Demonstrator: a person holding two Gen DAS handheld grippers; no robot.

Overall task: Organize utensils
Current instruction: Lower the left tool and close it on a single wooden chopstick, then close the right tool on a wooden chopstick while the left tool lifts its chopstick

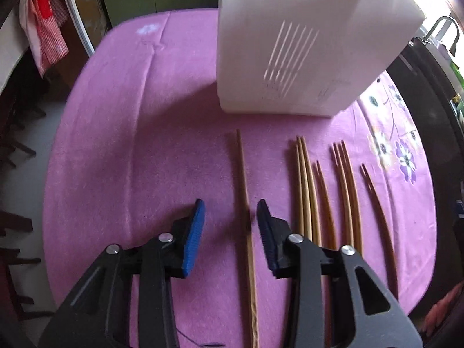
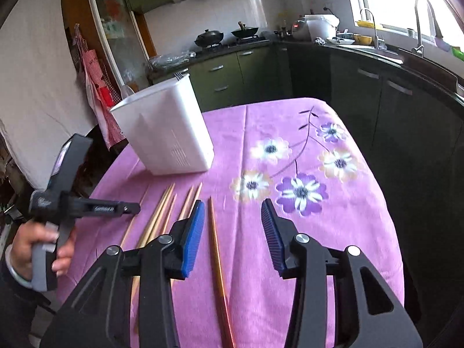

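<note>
Hovering over chopsticks on the purple cloth [image 1: 116, 145], my left gripper [image 1: 230, 211] and right gripper [image 2: 233, 211] both gape wide, each straddling one chopstick [image 1: 246, 203] [image 2: 216, 240].

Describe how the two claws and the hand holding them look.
Both the left claw and right claw have black angular frames, silver round rivets and ribbed blue pads. The person's bare left hand, with a silvery bracelet, grips a grey handle.

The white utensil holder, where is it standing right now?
The white utensil holder stands on the purple tablecloth at the table's far left in the right wrist view, just beyond the tips of the chopsticks; in the left wrist view it looms ahead.
</note>
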